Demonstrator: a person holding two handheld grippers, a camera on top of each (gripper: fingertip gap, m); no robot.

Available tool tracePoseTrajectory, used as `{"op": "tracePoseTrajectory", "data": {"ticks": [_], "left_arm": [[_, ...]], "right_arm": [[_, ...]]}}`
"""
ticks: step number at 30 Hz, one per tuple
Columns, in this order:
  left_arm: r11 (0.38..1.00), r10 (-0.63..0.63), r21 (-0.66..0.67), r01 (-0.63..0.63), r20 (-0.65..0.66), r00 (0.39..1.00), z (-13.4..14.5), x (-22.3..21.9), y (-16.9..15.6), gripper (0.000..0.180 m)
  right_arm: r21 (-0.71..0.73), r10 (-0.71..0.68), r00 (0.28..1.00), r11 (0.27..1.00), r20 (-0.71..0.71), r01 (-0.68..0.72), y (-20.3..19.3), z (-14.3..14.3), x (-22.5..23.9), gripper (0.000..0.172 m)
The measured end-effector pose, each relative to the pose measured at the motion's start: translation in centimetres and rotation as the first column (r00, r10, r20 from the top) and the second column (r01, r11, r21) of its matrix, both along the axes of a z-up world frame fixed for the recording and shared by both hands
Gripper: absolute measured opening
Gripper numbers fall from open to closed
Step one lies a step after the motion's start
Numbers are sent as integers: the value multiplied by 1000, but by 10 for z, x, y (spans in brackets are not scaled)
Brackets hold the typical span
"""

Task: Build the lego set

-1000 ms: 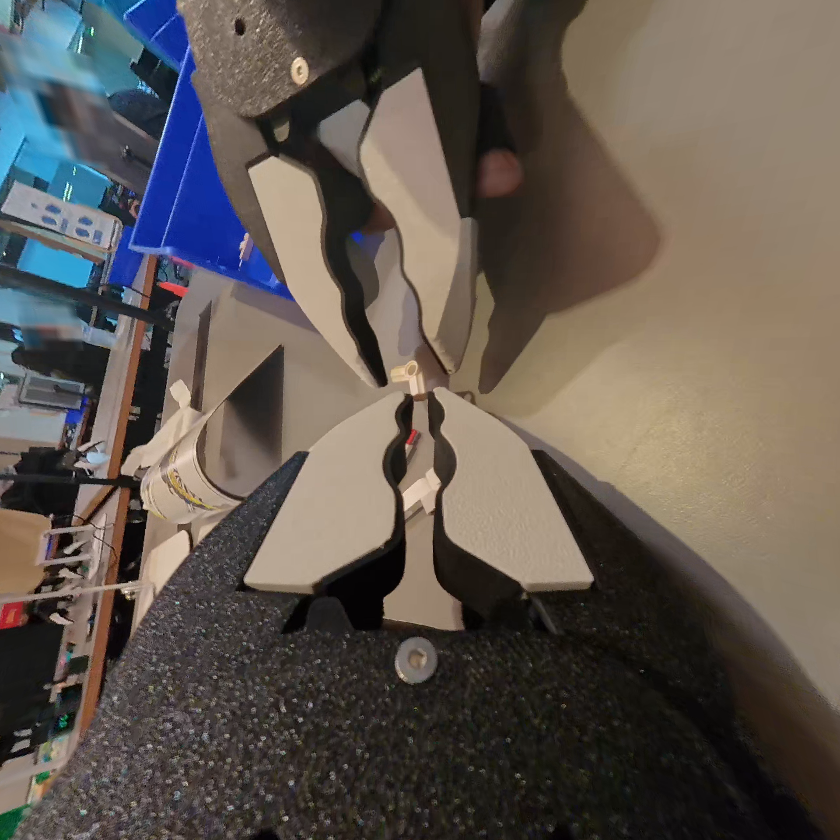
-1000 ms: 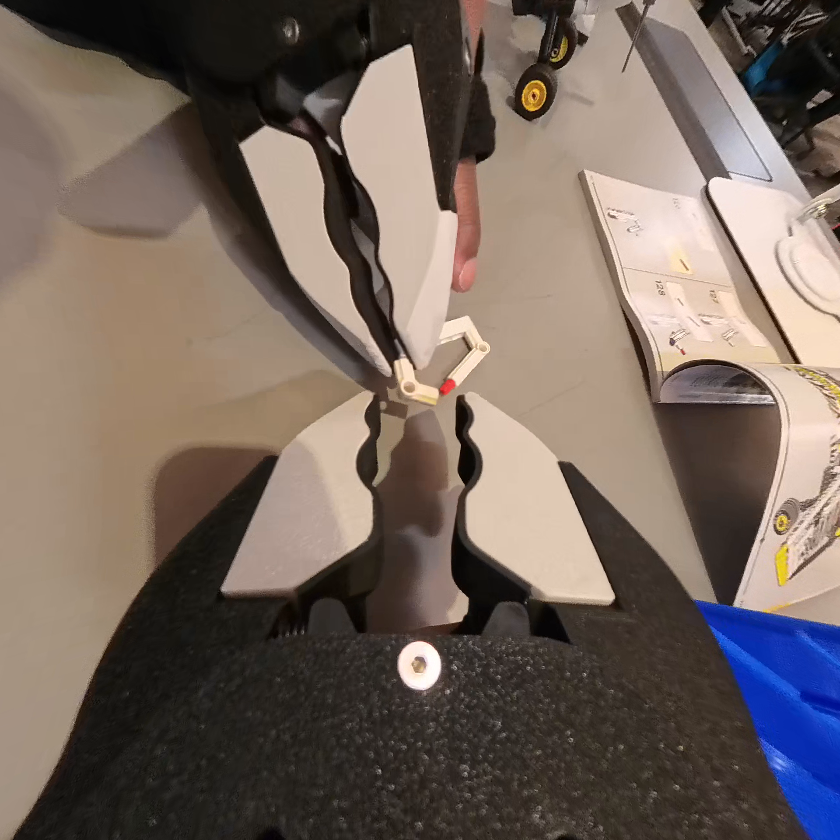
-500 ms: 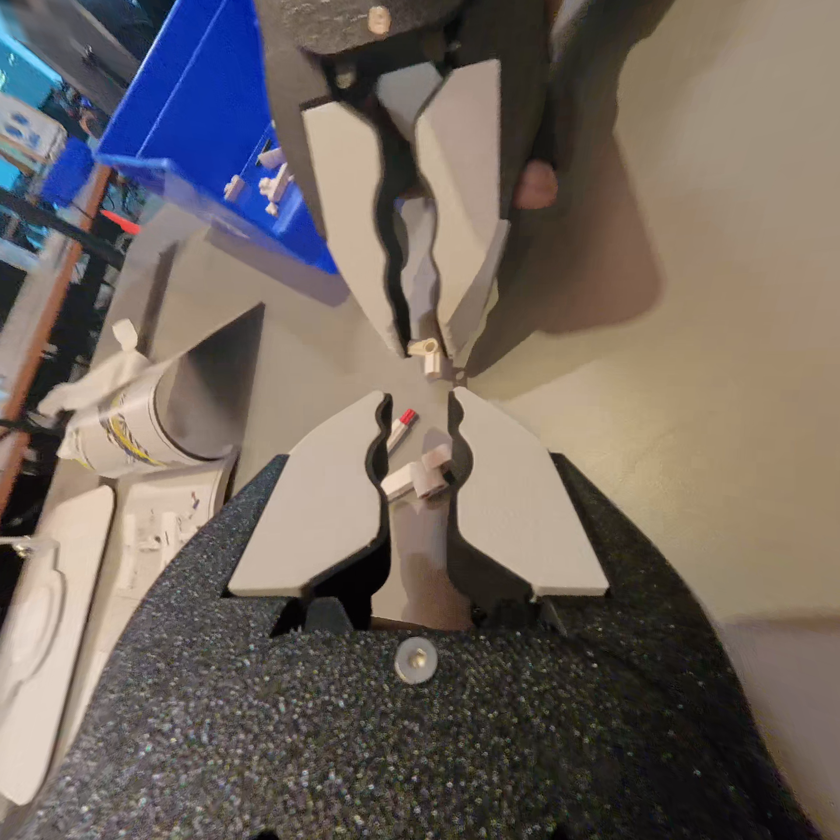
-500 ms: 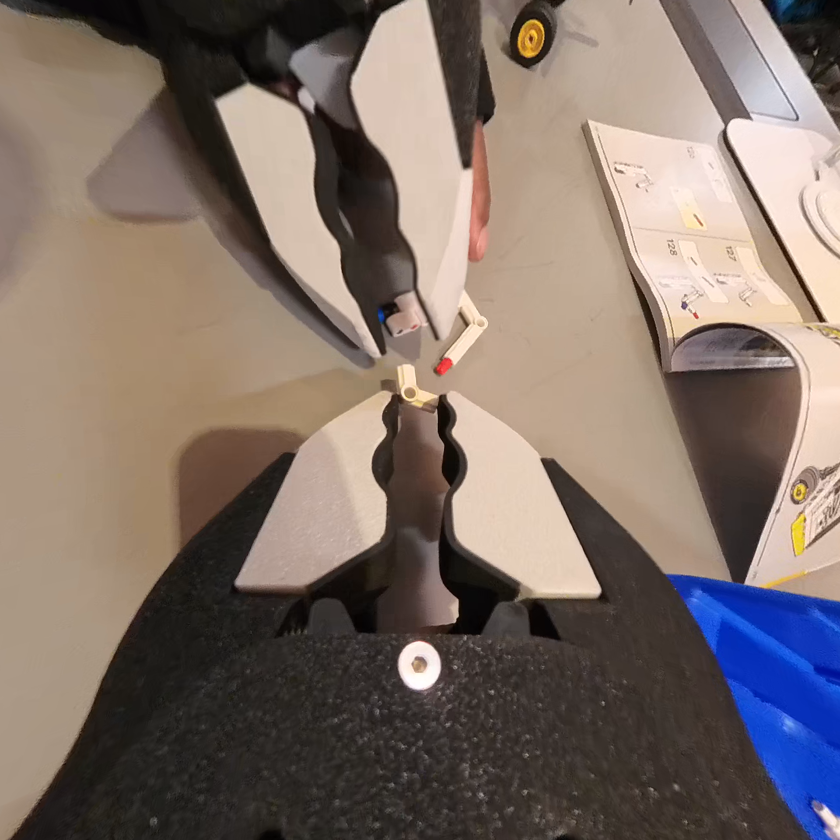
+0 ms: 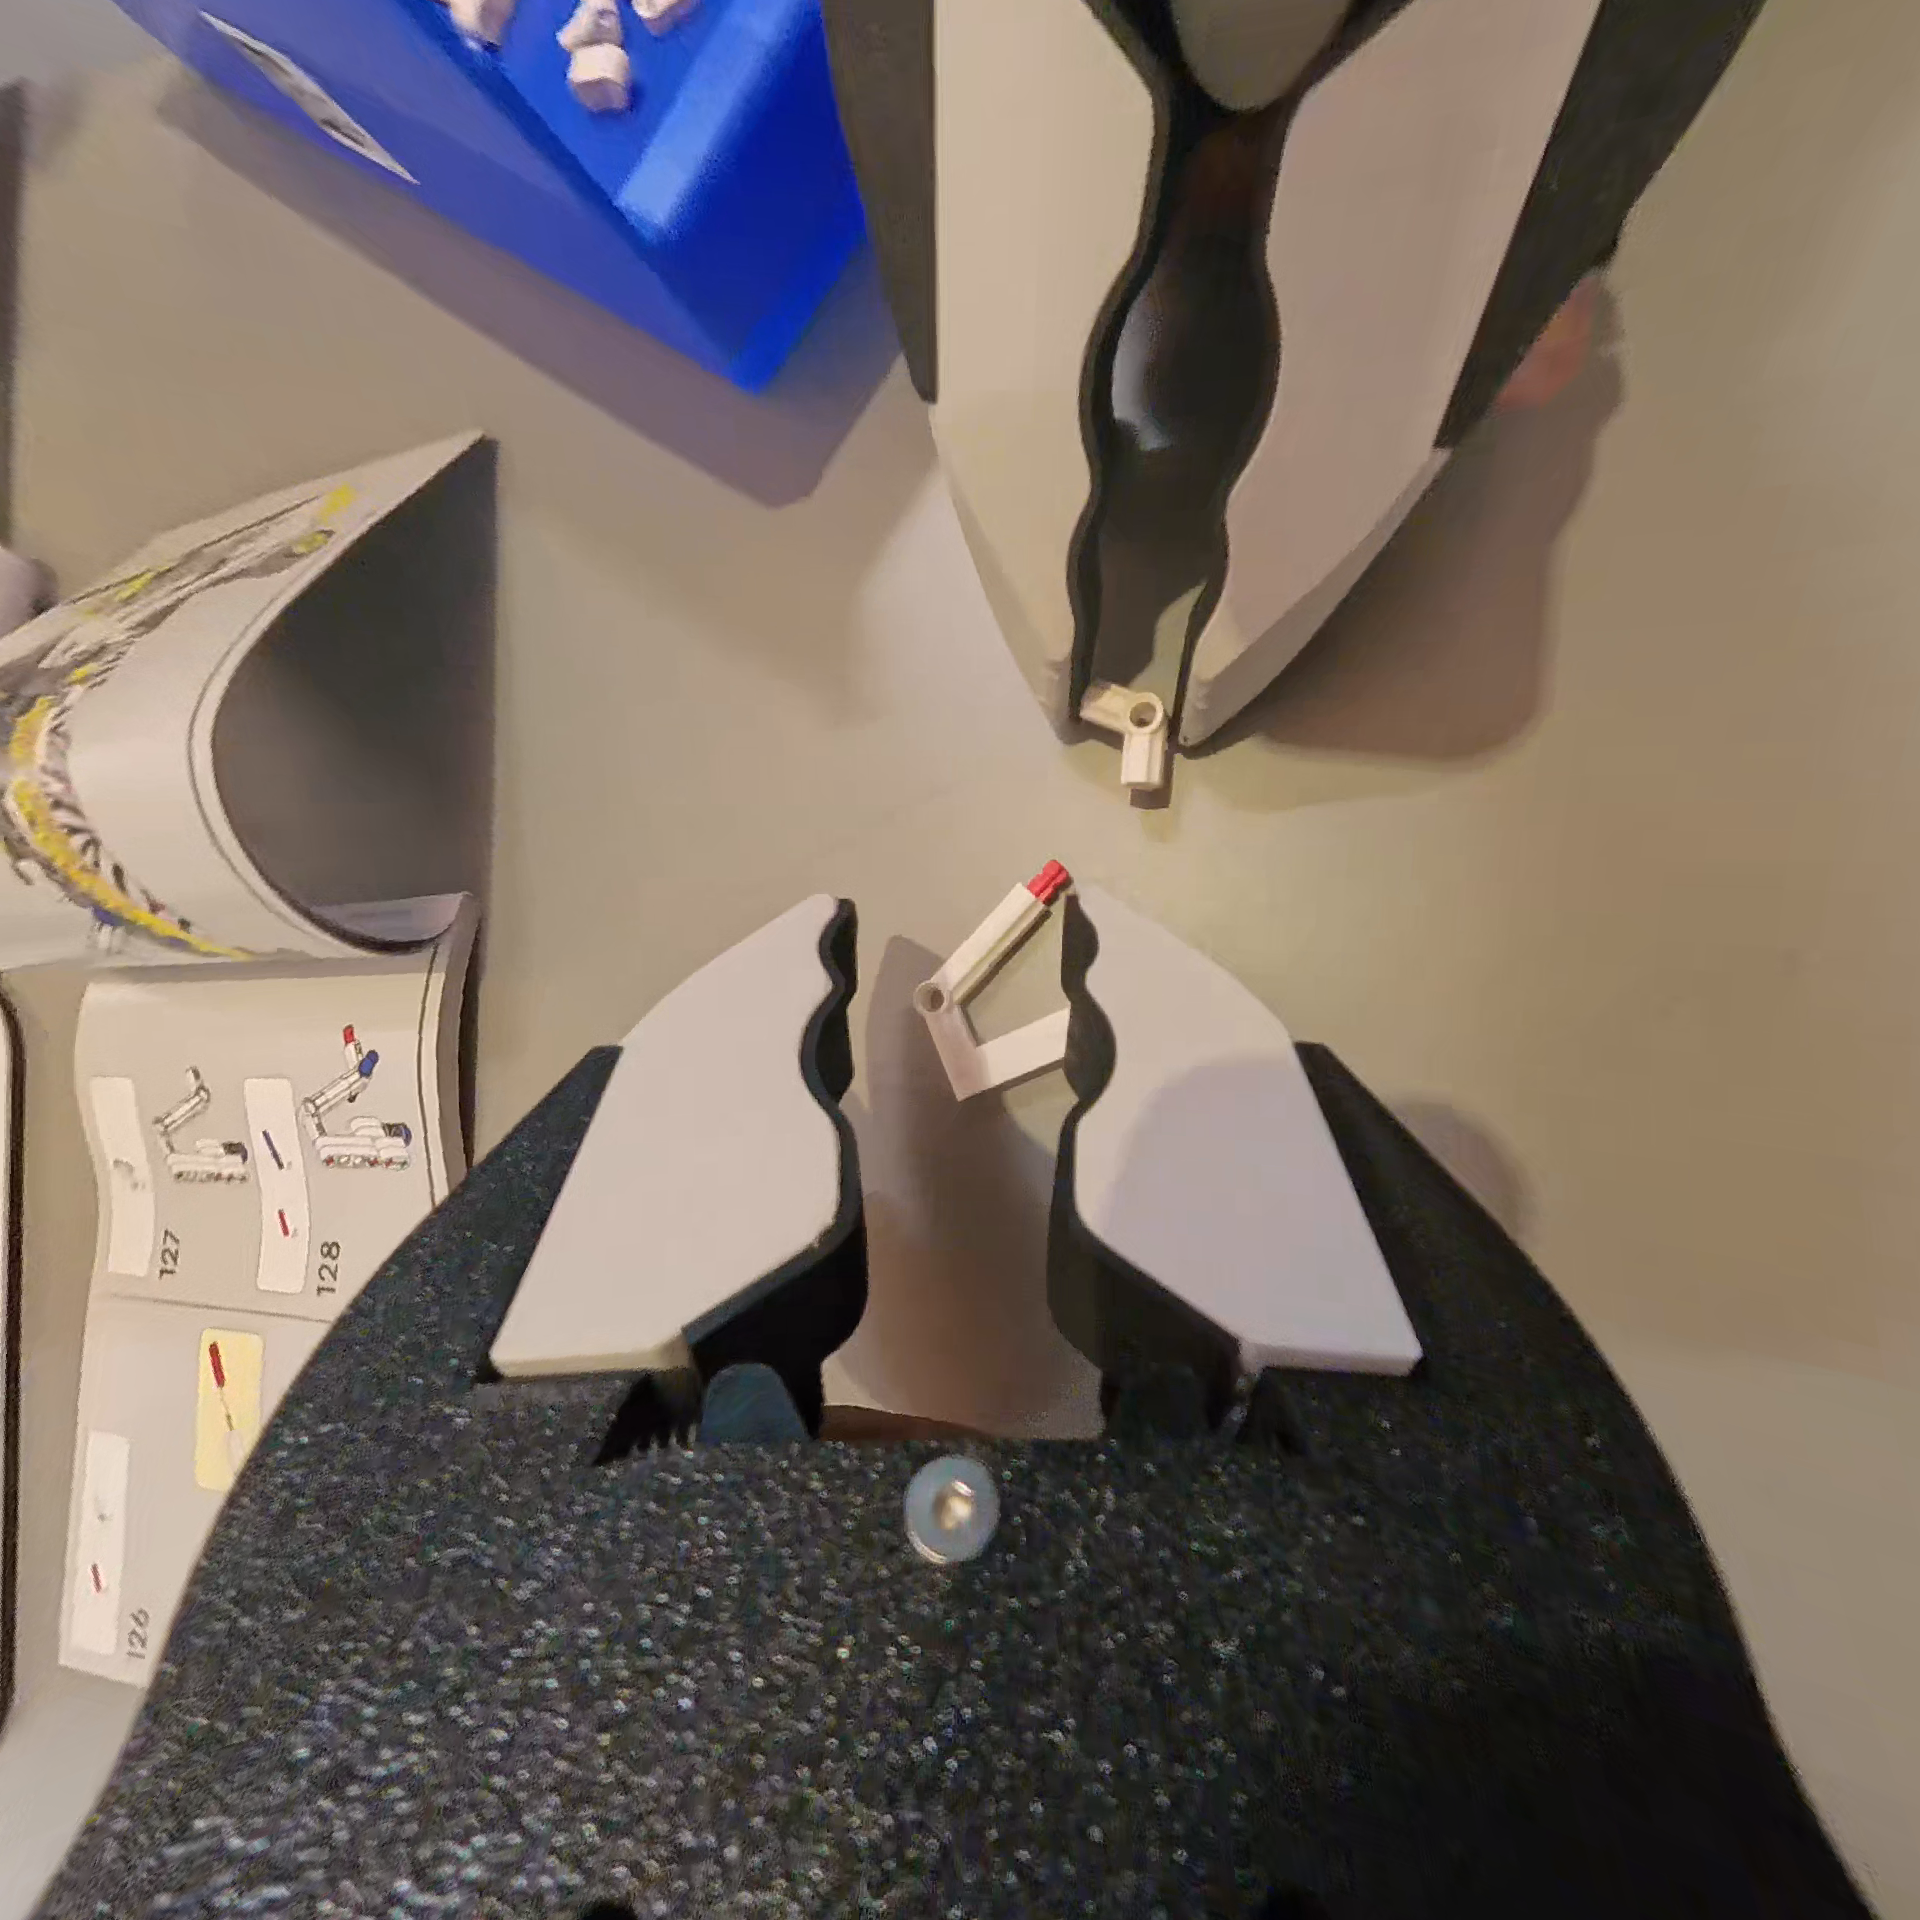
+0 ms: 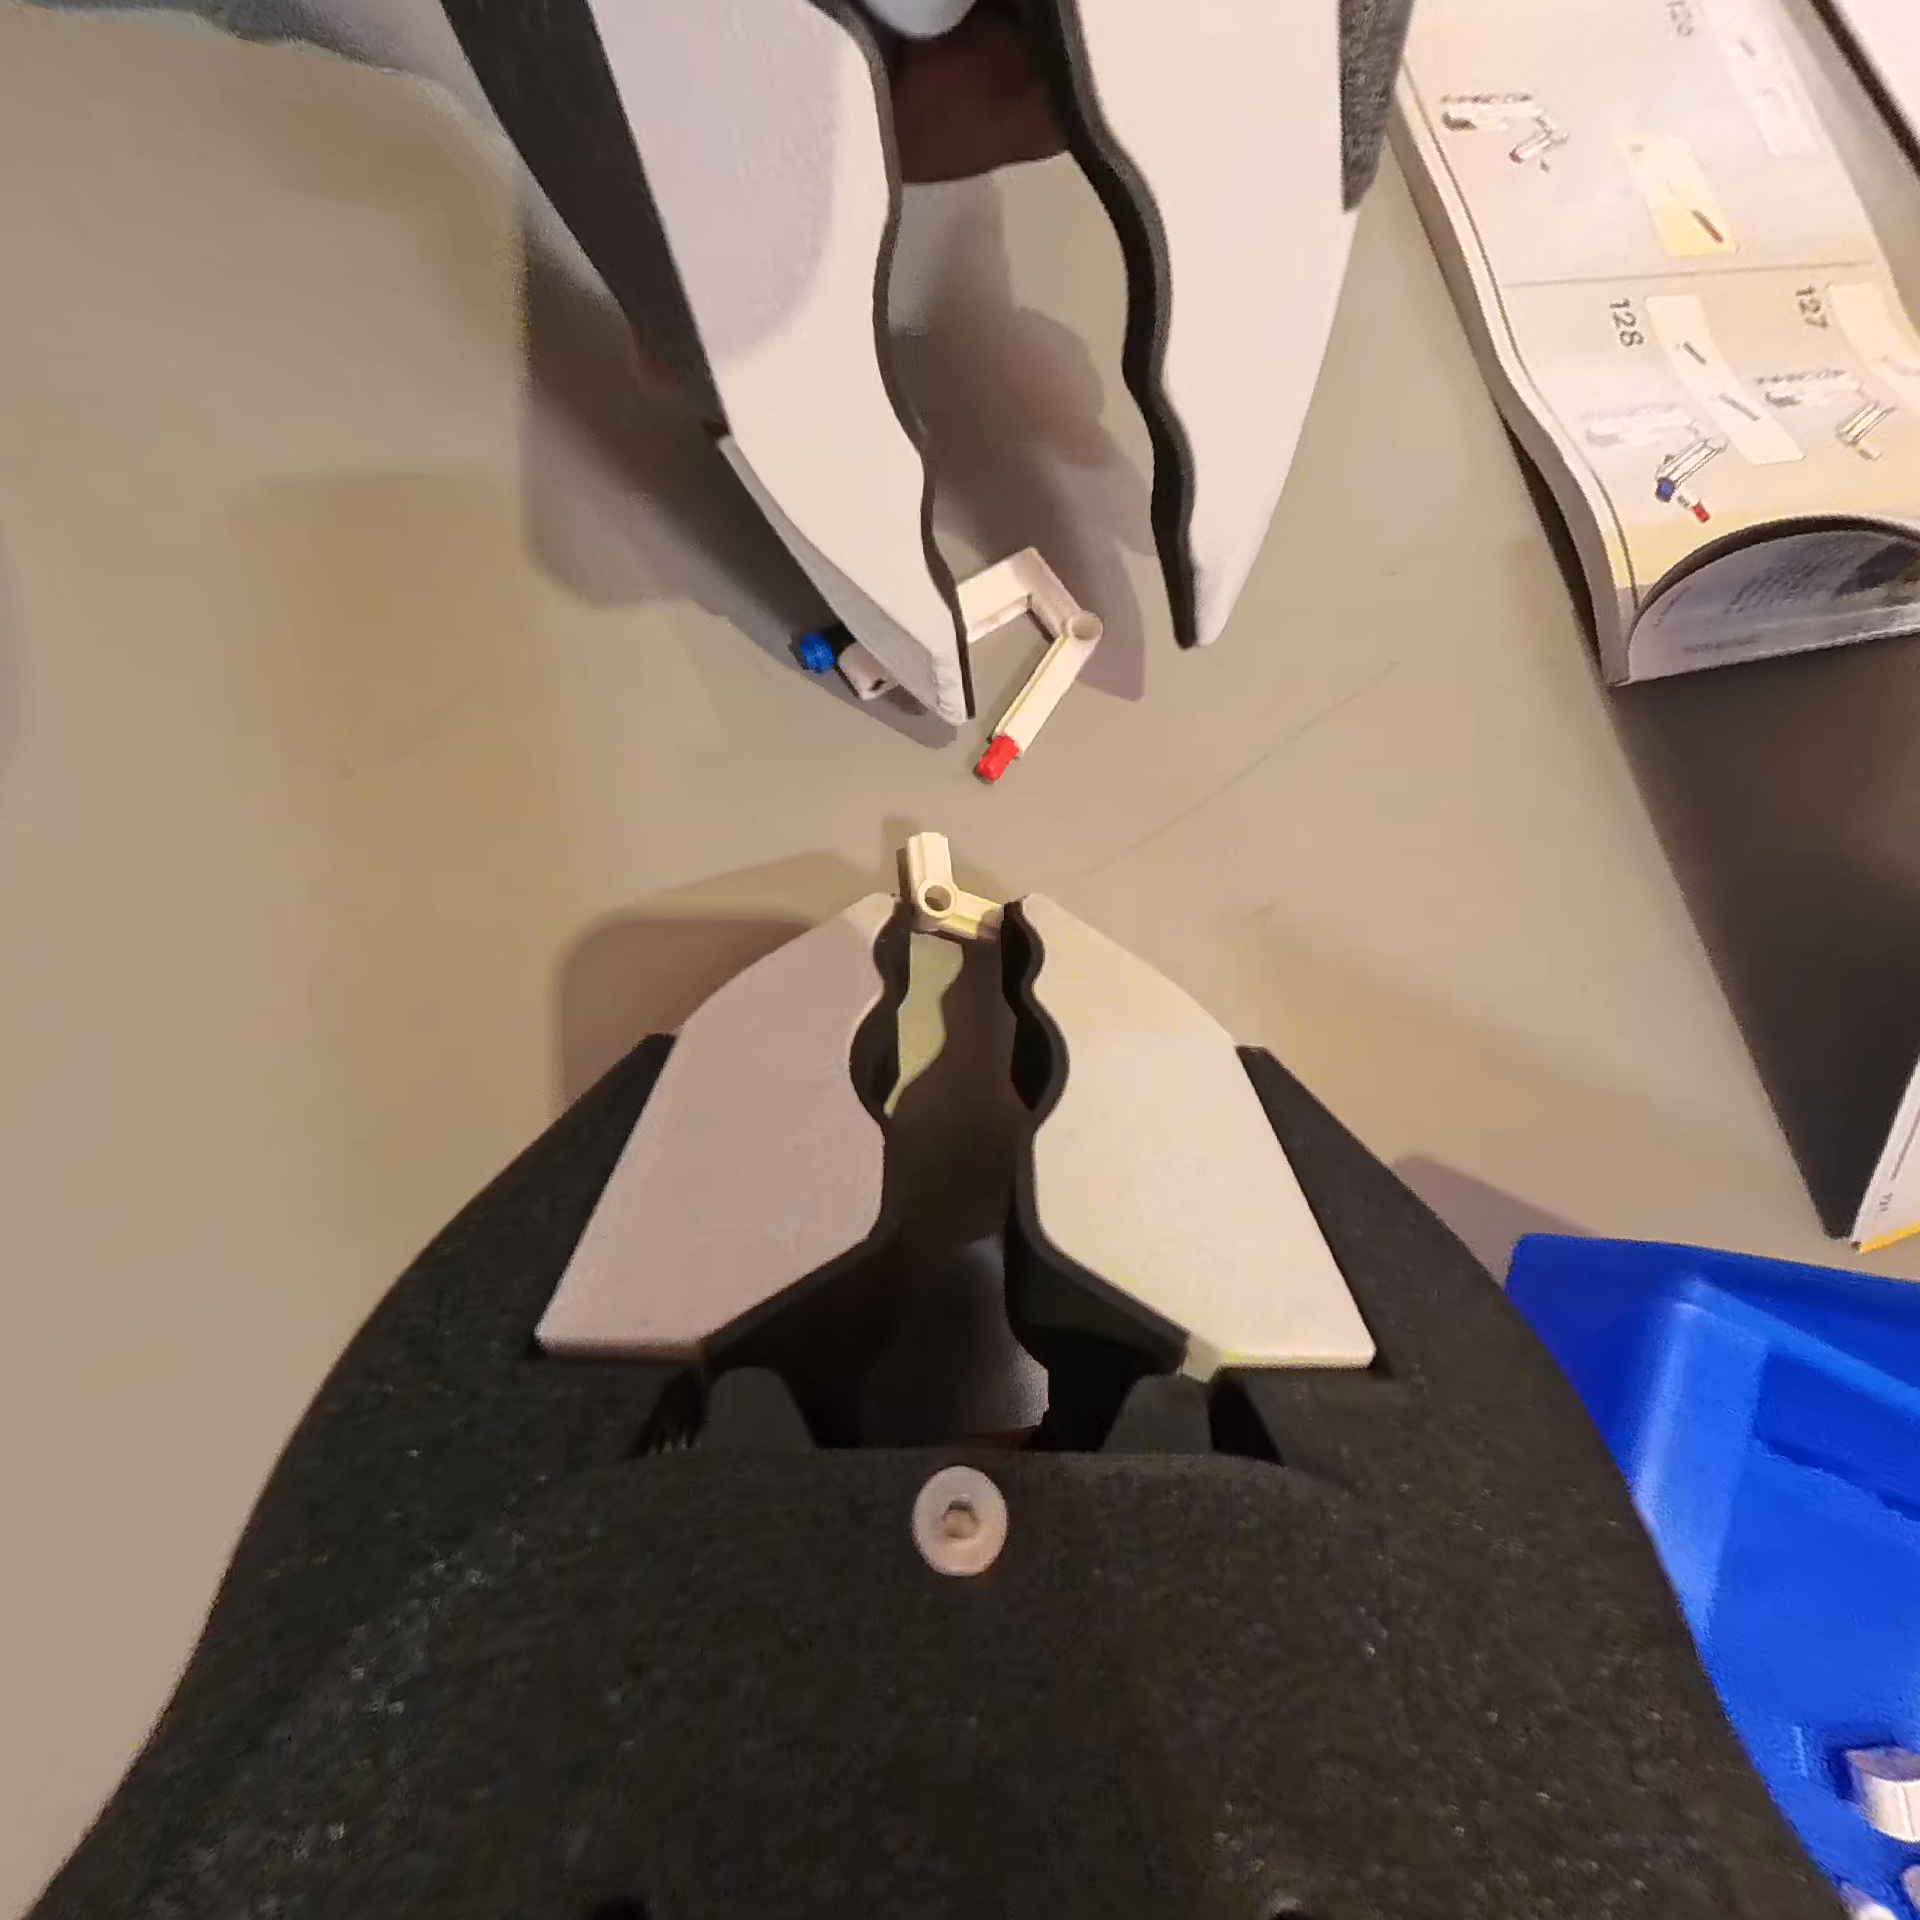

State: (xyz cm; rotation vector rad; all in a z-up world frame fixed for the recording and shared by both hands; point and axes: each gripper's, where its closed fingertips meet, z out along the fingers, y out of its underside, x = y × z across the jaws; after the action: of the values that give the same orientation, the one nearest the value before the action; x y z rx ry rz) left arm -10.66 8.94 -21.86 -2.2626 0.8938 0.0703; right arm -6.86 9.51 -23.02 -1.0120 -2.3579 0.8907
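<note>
I'm looking down at the grey table (image 5: 1558, 935); blue bin (image 5: 582, 177) and open instruction booklet (image 5: 260, 1143) lying off to the side; my left gripper (image 5: 961, 914) is hanging released, the white bent assy w/ red pin (image 5: 997, 997) lying loose on the table betw. its fingers; my right gripper (image 6: 951, 904) is clenching a small white angle connector (image 6: 940, 894) at its tips.

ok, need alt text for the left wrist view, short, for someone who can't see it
The left gripper stands open over a bent white brick assembly with a red tip lying on the grey table. Opposite, the right gripper pinches a small white angled connector. An open instruction booklet and blue bin lie left.
</note>
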Motion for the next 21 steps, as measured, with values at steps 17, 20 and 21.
{"op": "tracePoseTrajectory", "data": {"ticks": [17, 20, 21], "left_arm": [[994, 17, -106, -10, 70, 997, -13, -1, -9, 7], [999, 20, -42, -17, 52, 998, -10, 0, -10, 7], [1000, 17, -19, -16, 49, 999, -8, 1, -10, 7]], "right_arm": [[1, -22, 999, 1000, -25, 22, 3, 3, -4, 22], [34, -7, 994, 999, -112, 11, 1, 8, -11, 22], [43, -2, 991, 999, -134, 8, 1, 10, -12, 22]]}}
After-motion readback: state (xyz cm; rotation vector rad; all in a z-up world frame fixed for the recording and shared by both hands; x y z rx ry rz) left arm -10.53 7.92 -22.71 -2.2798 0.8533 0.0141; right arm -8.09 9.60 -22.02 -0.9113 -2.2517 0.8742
